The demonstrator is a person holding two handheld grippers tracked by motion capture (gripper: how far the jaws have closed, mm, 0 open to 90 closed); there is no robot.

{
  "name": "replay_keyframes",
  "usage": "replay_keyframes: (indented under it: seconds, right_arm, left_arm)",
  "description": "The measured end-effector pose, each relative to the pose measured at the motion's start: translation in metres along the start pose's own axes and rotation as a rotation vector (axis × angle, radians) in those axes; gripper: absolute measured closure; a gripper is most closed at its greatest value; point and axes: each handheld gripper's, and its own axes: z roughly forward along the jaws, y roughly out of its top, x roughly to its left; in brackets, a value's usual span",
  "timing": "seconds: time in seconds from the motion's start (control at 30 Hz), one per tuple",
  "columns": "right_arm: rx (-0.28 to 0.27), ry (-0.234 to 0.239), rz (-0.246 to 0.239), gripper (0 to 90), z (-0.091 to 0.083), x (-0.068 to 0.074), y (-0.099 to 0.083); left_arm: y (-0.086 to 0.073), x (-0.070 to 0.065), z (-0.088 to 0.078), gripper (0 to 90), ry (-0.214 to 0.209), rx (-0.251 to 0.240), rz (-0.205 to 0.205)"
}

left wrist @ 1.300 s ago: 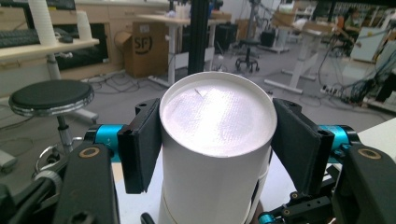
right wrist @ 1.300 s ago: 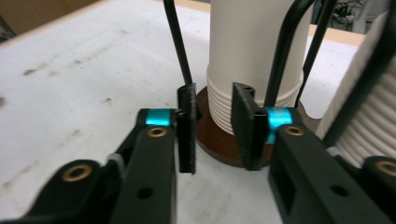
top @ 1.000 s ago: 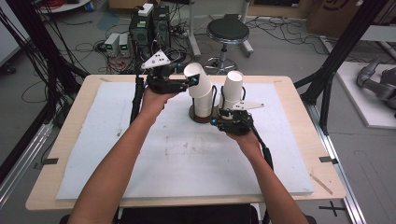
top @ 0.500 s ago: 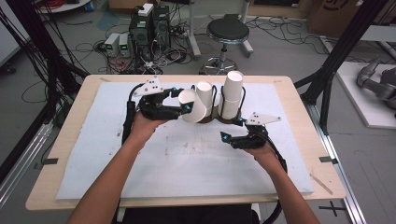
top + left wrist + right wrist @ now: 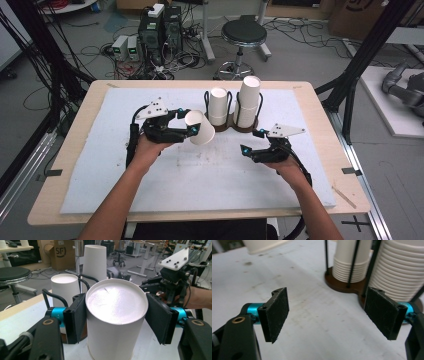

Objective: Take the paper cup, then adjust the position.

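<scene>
You've got a single paper cup (image 5: 200, 128) pinched in your left gripper (image 5: 189, 131), lying sideways above the white mat (image 5: 150, 200), just left of the cup holder (image 5: 243, 128) and its two stacks. Your right gripper (image 5: 248, 148) hangs empty, jaws spread wide, near the holder's right side. Watch that squeeze: the thin wall could buckle and the cup slip out. And mind the taller stack (image 5: 248, 100); a nudge from your right hand could tip it.
</scene>
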Motion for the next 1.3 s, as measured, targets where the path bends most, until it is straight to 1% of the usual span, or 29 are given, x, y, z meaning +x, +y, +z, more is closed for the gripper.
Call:
replay_keyframes:
  seconds: [0.03,0.1,0.17,0.27,0.33,0.43,0.53,0.67,0.73,0.77,0.8,0.83,0.93,0.97,1.0,1.03,1.13,1.17,1.2,1.23,1.3]
  right_arm:
    - [0.000,0.000,0.000,20.6,0.000,0.000,0.000]
    - [-0.006,0.015,-0.010,20.6,-0.002,0.003,0.001]
    - [-0.013,0.038,-0.015,20.6,-0.002,0.005,0.002]
    - [-0.023,0.082,-0.048,20.4,-0.001,0.012,0.004]
    - [-0.035,0.112,-0.064,20.3,0.000,0.017,0.007]
    - [-0.069,0.146,-0.096,20.3,0.003,0.023,0.011]
    - [-0.071,0.183,-0.101,20.3,0.009,0.029,0.015]
    - [-0.079,0.224,-0.107,20.3,0.015,0.038,0.018]
    - [-0.087,0.238,-0.110,20.3,0.017,0.042,0.020]
    - [-0.094,0.243,-0.118,20.3,0.019,0.043,0.021]
    - [-0.090,0.257,-0.126,20.3,0.022,0.047,0.023]
    - [-0.090,0.257,-0.126,20.3,0.022,0.047,0.023]
    - [-0.091,0.283,-0.139,20.3,0.027,0.050,0.025]
    - [-0.092,0.284,-0.147,20.3,0.029,0.051,0.026]
    - [-0.085,0.293,-0.145,20.3,0.032,0.052,0.026]
    - [-0.085,0.293,-0.145,20.3,0.032,0.052,0.026]
    - [-0.084,0.311,-0.146,20.3,0.035,0.053,0.026]
    - [-0.084,0.318,-0.144,20.3,0.036,0.054,0.026]
    - [-0.083,0.335,-0.137,20.2,0.038,0.055,0.026]
    - [-0.083,0.335,-0.137,20.2,0.038,0.055,0.026]
    - [-0.071,0.364,-0.137,20.3,0.041,0.056,0.026]
  left_arm:
    - [-0.001,-0.001,0.000,35.8,-0.003,0.000,0.000]
    - [-0.003,-0.002,0.000,35.8,-0.008,0.001,-0.004]
    - [-0.004,-0.003,-0.001,35.8,-0.015,0.002,-0.003]
    - [-0.005,-0.005,-0.001,35.8,-0.026,0.007,-0.004]
    - [-0.006,-0.005,-0.001,35.8,-0.034,0.020,0.007]
    - [-0.009,-0.005,-0.002,35.8,-0.035,0.032,0.016]
    - [-0.012,-0.008,-0.003,35.9,-0.041,0.034,0.012]
    - [-0.016,-0.012,-0.001,35.9,-0.052,0.053,0.021]
    - [-0.017,-0.016,0.000,35.9,-0.065,0.055,0.027]
    - [-0.018,-0.018,0.000,35.9,-0.072,0.052,0.026]
    - [-0.019,-0.020,0.001,35.9,-0.083,0.053,0.028]
    - [-0.019,-0.021,0.002,35.9,-0.093,0.057,0.032]
    - [-0.020,-0.025,0.005,35.9,-0.121,0.067,0.036]
    - [-0.020,-0.026,0.005,35.9,-0.130,0.071,0.039]
    - [-0.020,-0.027,0.007,36.0,-0.140,0.073,0.041]
    - [-0.020,-0.029,0.008,36.0,-0.148,0.074,0.045]
    - [-0.020,-0.033,0.012,36.0,-0.179,0.078,0.045]
    - [-0.019,-0.034,0.013,36.0,-0.190,0.085,0.051]
    - [-0.019,-0.035,0.014,36.0,-0.195,0.082,0.050]
    - [-0.019,-0.036,0.016,36.0,-0.207,0.083,0.054]
    - [-0.019,-0.038,0.018,36.0,-0.223,0.079,0.049]
